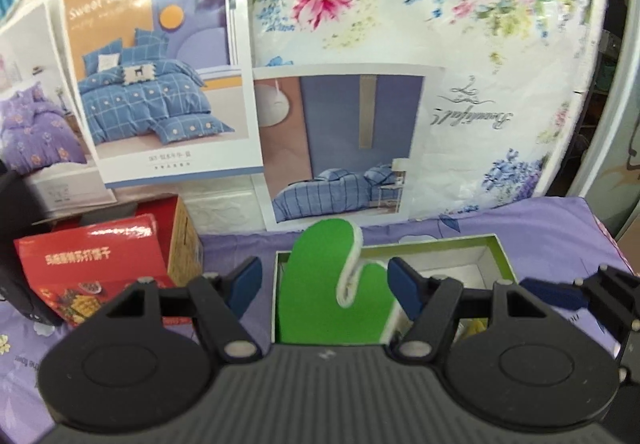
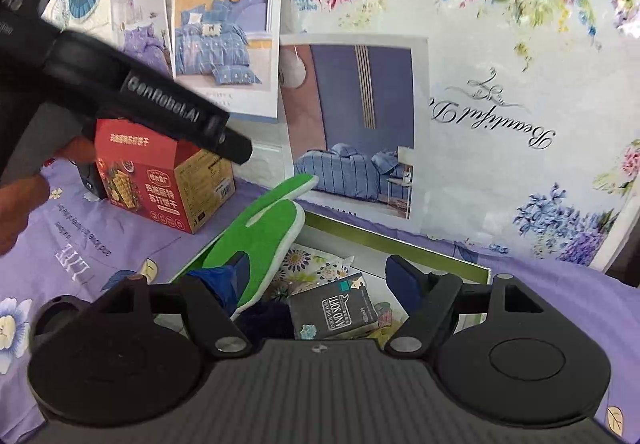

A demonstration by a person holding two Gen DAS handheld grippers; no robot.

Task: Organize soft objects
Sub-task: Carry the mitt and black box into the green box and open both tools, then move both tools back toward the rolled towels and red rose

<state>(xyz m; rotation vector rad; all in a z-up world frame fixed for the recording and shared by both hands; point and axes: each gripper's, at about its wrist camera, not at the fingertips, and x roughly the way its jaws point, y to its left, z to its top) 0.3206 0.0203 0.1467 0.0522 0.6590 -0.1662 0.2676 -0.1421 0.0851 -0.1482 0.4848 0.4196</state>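
A green foam shape with a white edge point(image 1: 320, 284) stands tilted between the wide-apart blue pads of my left gripper point(image 1: 326, 284), at the left end of an open green-rimmed box point(image 1: 496, 244). In the right wrist view the same green shape point(image 2: 264, 228) leans over the box's left side. My right gripper point(image 2: 320, 280) is open above the box point(image 2: 400, 240), which holds a dark tissue pack point(image 2: 336, 310), floral packs and a dark blue item. The left gripper's body point(image 2: 120, 84) crosses the upper left of that view.
A red snack carton point(image 1: 96, 264) stands left of the box on the purple floral bedsheet point(image 2: 80, 244); it also shows in the right wrist view point(image 2: 160, 180). Packaged bedding with printed posters point(image 1: 400, 44) forms a wall right behind the box.
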